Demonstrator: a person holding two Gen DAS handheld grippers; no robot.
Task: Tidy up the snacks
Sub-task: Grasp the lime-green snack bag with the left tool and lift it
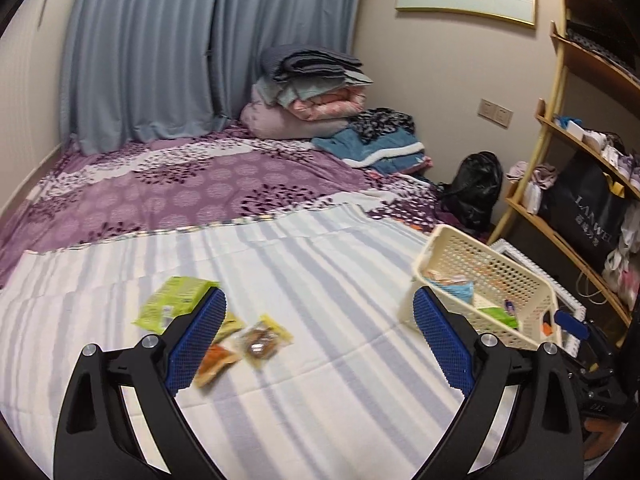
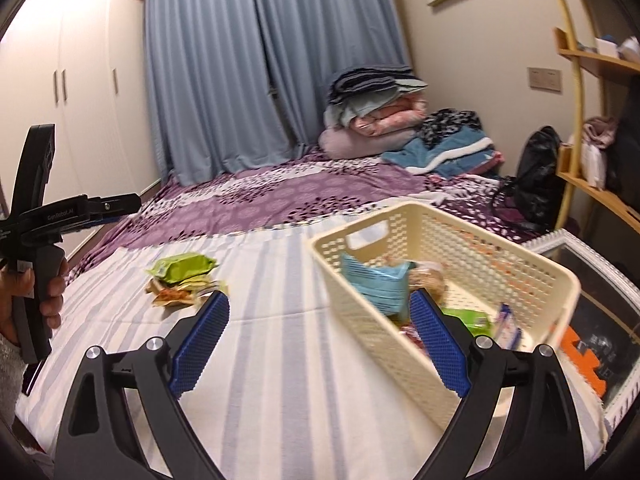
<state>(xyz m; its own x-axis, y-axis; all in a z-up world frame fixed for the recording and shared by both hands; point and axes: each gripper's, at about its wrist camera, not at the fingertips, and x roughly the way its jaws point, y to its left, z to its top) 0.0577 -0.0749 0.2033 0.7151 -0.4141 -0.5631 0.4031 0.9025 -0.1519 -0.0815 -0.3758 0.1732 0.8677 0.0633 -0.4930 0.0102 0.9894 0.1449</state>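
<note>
While both tools hang above the striped blanket (image 1: 304, 360), this is how things lie:

Left gripper (image 1: 316, 334): fingers spread wide apart, nothing between them; it hangs over the blanket with the loose snacks by its left finger.
Right gripper (image 2: 320, 338): fingers also wide apart and holding nothing; its right finger sits in front of the basket's near wall.
Loose snacks: a green packet (image 1: 176, 300) lies flat on the blanket, and just beside it a small clear packet (image 1: 262, 338) with brown contents and an orange packet (image 1: 214, 362), blurred.
Basket (image 2: 524, 264): cream, perforated, resting on the blanket's right side, well apart from the loose packets.
Inside the basket: a light blue packet (image 2: 372, 284) propped up, a green packet (image 2: 468, 318) and others too blurred to tell.
Left hand (image 2: 48, 292): wrapped around the left tool's handle, at the edge of the right view.
</note>
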